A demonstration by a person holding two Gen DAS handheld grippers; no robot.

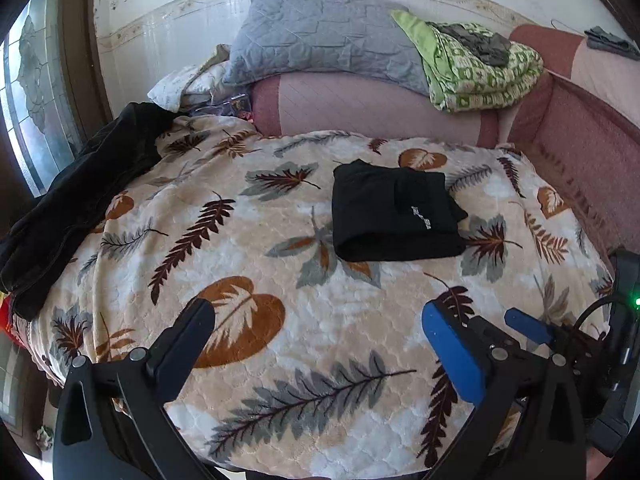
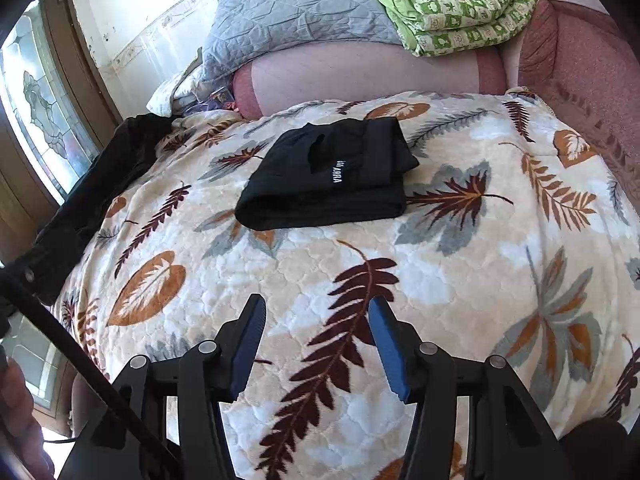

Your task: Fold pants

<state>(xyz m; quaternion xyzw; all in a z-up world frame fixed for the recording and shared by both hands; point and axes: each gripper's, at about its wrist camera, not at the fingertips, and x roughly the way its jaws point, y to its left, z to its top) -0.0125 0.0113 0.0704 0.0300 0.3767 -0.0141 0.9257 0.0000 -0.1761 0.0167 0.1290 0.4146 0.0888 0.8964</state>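
**Folded black pants lie on the leaf-print blanket, both grippers empty above it**

The left gripper (image 1: 320, 344) tilts down toward the leaf-print blanket (image 1: 280, 360), its jaws spread wide with only blanket showing between them. The right gripper (image 2: 316, 344) tilts down at a similar angle; its jaws stand partly open, narrower than the left's, and hold nothing. Both hover above the near part of the blanket, well apart from the pants.

The folded black pants (image 2: 328, 176) rest in one compact bundle on the far half of the blanket, a small white logo on the top layer. In the left wrist view the bundle (image 1: 396, 212) lies ahead and slightly right of the jaws.

A second dark garment (image 1: 76, 200) drapes along the blanket's left edge; its near end is cut off by the frame, and what kind of garment it is cannot be told. The right gripper's body shows only partly at the lower right of the left wrist view. A blurred bit of a hand (image 2: 16, 420) shows at the lower left of the right wrist view.

Counted: one folded pair of pants, one dark garment, one grey quilted pillow (image 1: 320, 36), one green patterned folded quilt (image 1: 480, 68) with a small dark grey cloth (image 1: 484, 44) on top.
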